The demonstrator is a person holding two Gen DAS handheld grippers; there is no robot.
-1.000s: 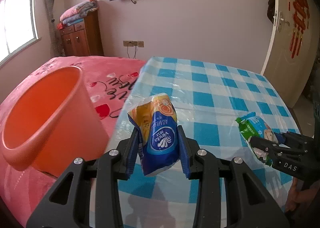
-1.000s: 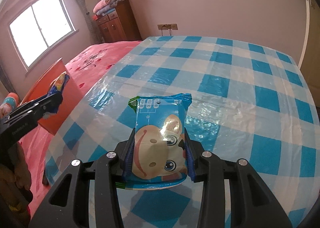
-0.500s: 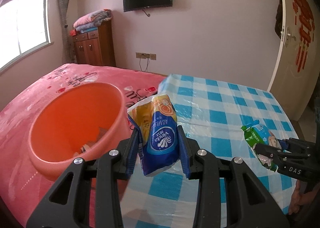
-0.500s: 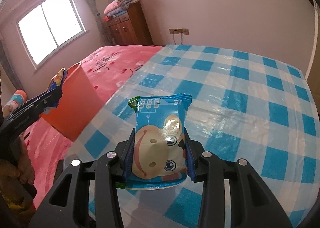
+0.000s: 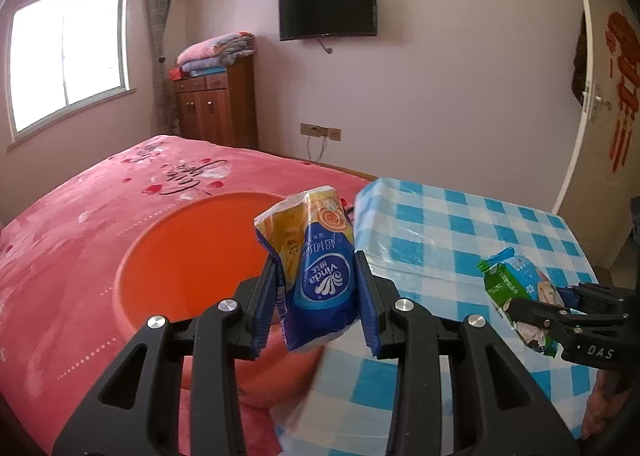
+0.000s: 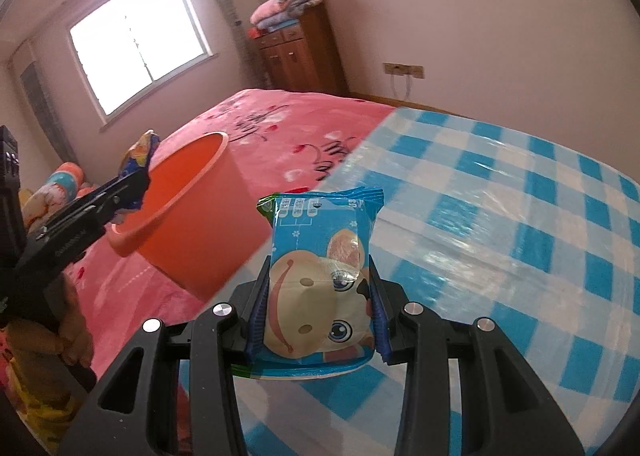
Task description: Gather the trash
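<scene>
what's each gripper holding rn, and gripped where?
Left gripper clamps the blue Vinda tissue pack across its lower half. Right gripper clamps the blue cartoon wipes pack by its side edges, lower half.

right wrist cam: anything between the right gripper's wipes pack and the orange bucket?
Nothing. In the right wrist view, only checked tablecloth edge and pink bedspread separate the wipes pack from the orange bucket.

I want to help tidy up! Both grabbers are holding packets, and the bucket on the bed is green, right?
Almost. The bucket is orange, not green, as the left wrist view shows. Yes, the left gripper and right gripper each hold a packet.
</scene>
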